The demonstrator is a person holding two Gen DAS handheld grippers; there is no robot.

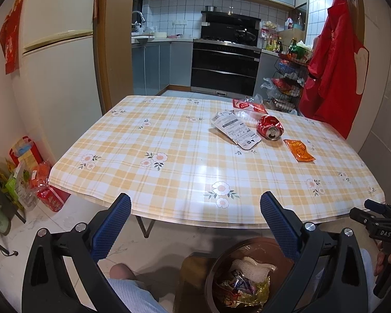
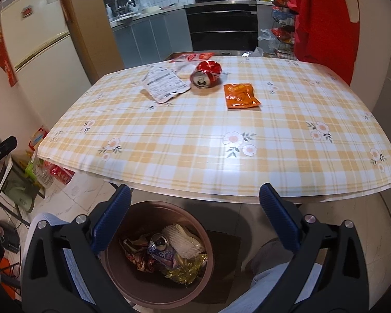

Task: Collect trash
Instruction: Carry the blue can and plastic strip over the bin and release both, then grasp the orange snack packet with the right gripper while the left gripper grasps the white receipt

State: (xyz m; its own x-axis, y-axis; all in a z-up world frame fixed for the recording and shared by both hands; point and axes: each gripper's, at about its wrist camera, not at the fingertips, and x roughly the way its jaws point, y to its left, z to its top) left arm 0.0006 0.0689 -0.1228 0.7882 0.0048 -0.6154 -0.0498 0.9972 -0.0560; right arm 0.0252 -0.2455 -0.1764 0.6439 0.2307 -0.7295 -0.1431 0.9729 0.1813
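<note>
A crushed red can point(image 1: 270, 129) point(image 2: 206, 74), a flattened white carton point(image 1: 236, 129) point(image 2: 164, 84), an orange snack packet point(image 1: 299, 150) point(image 2: 241, 95) and a red-and-clear wrapper point(image 1: 249, 105) point(image 2: 191, 58) lie on the far part of the checked table point(image 1: 169, 172) point(image 2: 195, 140). A brown bin point(image 1: 250, 276) point(image 2: 156, 250) with trash in it stands on the floor below the near table edge. My left gripper point(image 1: 195, 208) is open and empty, held before the table edge. My right gripper point(image 2: 195, 200) is open and empty above the bin; it also shows in the left wrist view point(image 1: 378, 219).
A fridge point(image 1: 57, 60) stands at the left, with bags point(image 1: 31, 172) on the floor beside it. A red apron point(image 1: 333, 60) and a wire rack point(image 1: 289, 78) stand at the right. The kitchen with an oven point(image 1: 224, 67) lies beyond. The person's knees point(image 1: 133, 289) are below.
</note>
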